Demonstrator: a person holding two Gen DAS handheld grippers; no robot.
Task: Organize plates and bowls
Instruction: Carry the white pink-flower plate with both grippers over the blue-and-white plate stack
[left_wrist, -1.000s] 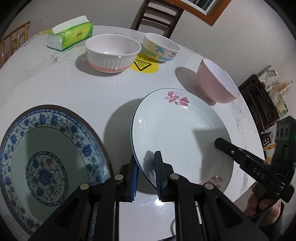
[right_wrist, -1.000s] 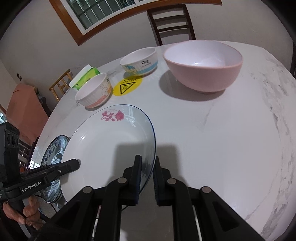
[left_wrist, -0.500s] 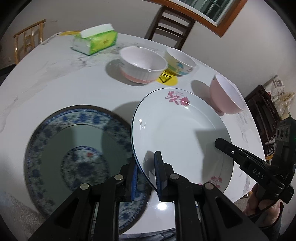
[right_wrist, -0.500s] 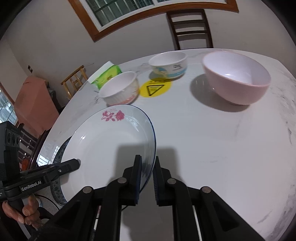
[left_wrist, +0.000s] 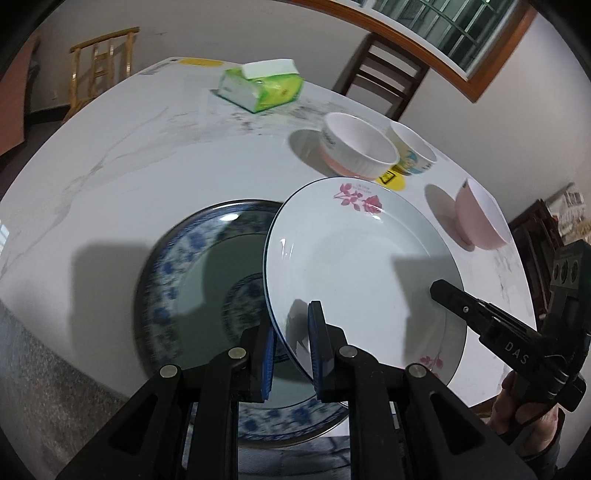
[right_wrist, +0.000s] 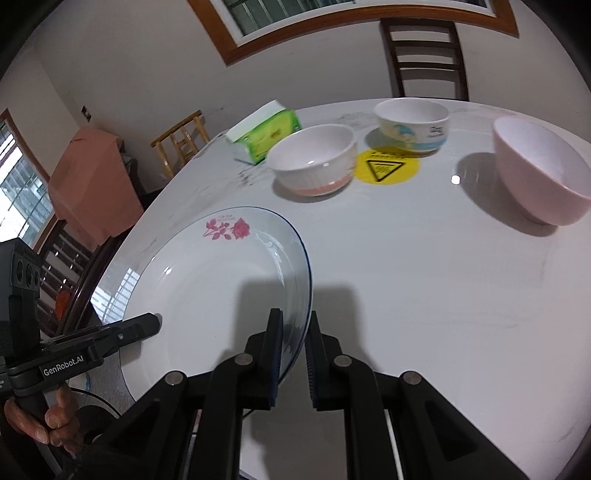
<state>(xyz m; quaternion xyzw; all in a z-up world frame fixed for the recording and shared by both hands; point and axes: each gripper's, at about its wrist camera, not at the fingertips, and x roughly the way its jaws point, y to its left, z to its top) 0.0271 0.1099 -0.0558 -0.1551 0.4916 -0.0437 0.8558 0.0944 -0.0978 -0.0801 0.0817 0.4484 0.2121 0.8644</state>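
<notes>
Over bench's near edge: rose plate (left_wrist: 354, 266) held aloft, partly above blue plate (left_wrist: 199, 266) | left tongs (left_wrist: 291, 350) and right tongs (right_wrist: 293, 354) clamp opposite rims | stacking unfinished | three bowls (right_wrist: 314, 158) at far side apparently unsorted

White round plate with red rose print (left_wrist: 354, 266) tilted, overlapping blue-and-white patterned round plate (left_wrist: 192, 266) on table.
</notes>
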